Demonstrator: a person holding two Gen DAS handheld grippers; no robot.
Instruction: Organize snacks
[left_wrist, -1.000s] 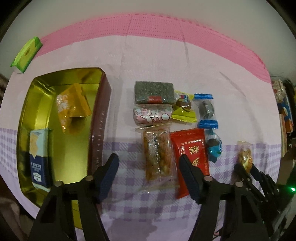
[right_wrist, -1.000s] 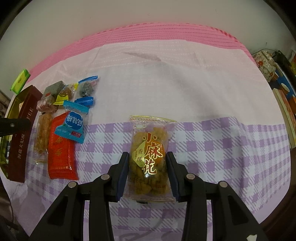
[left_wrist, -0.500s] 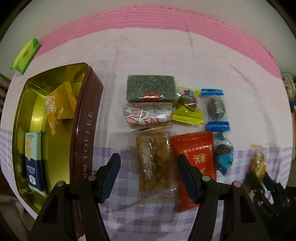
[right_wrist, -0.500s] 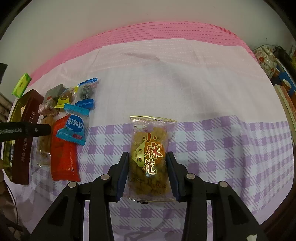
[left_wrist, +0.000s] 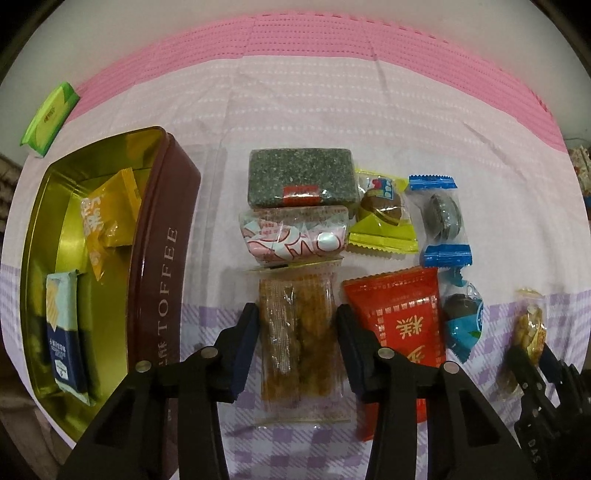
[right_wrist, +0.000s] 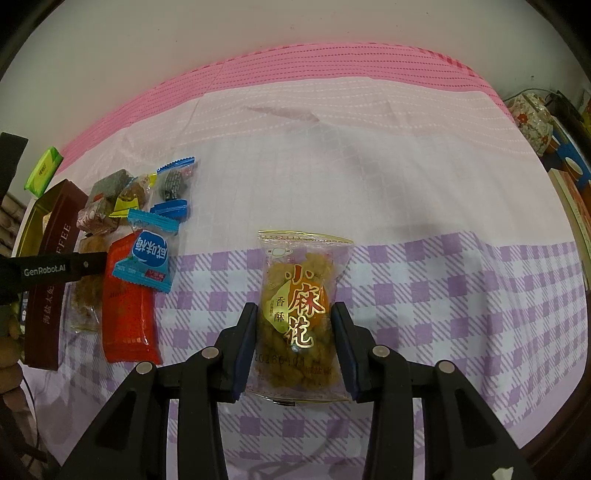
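Down over a clear packet of brown fried sticks stands my left gripper. Its jaws are closing and both pads touch the packet's long sides, which lies flat on the cloth. To its left is the open brown toffee tin, holding a yellow packet and a blue-and-white packet. My right gripper is shut on a clear packet of fried twists with red and gold lettering, over the purple check cloth.
Beside the gripped packet lie a red packet, a dark green block, a pink-white packet and several small candies. A green packet sits at the far left. Books and a patterned jar stand past the right edge.
My left gripper has sunk toward the clear packet of fried sticks and its jaws have narrowed onto it. The right gripper and its packet have not moved.
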